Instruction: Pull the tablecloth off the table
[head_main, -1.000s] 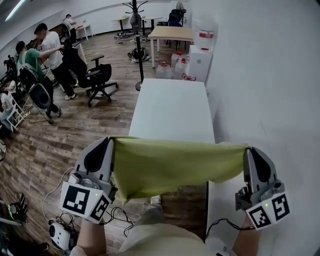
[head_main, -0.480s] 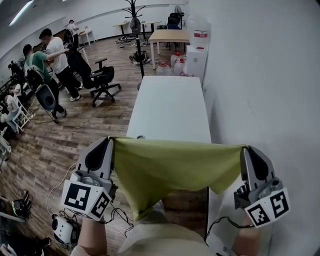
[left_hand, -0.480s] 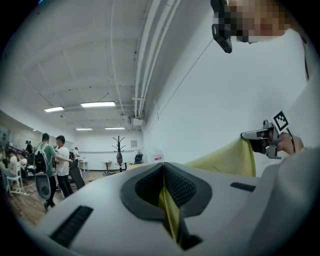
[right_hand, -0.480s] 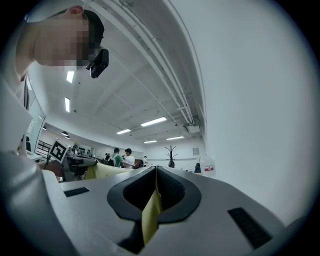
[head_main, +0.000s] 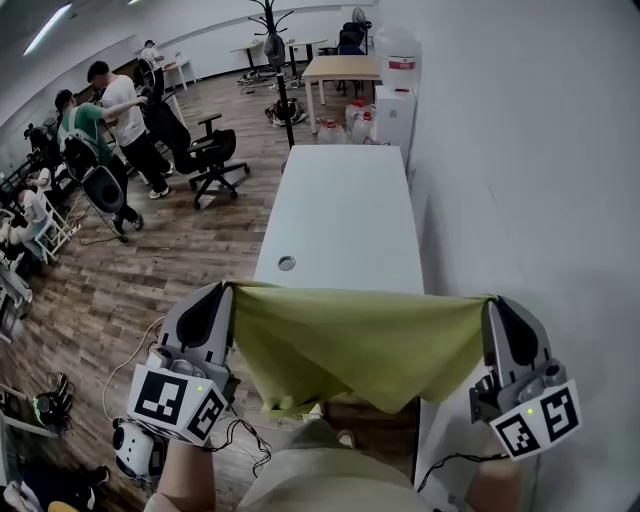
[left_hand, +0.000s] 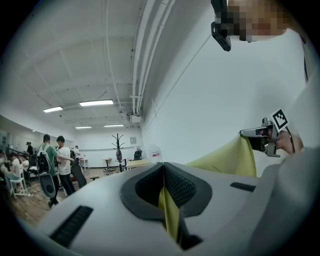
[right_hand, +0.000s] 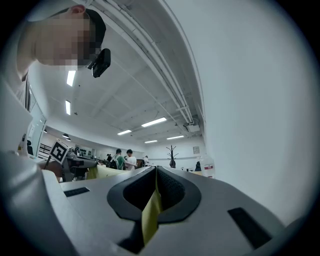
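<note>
A yellow-green tablecloth (head_main: 360, 340) hangs in the air, stretched between my two grippers, fully off the long white table (head_main: 345, 215) ahead. My left gripper (head_main: 232, 290) is shut on the cloth's left corner, and the cloth (left_hand: 169, 212) shows pinched between its jaws in the left gripper view. At the right corner my right gripper (head_main: 490, 300) is shut on the cloth, a strip of which (right_hand: 150, 215) shows between its jaws. The cloth sags in the middle and covers the table's near end.
A white wall (head_main: 530, 150) runs along the table's right side. A coat stand (head_main: 276, 60), an office chair (head_main: 215, 155), several people (head_main: 115, 110) and a wooden table (head_main: 345, 68) stand on the wood floor to the left and back. Cables and a device (head_main: 135, 450) lie by my feet.
The cloth has come further back toward me and folded up shorter, baring more of the table, including a round grommet hole. Both grippers keep their hold.
</note>
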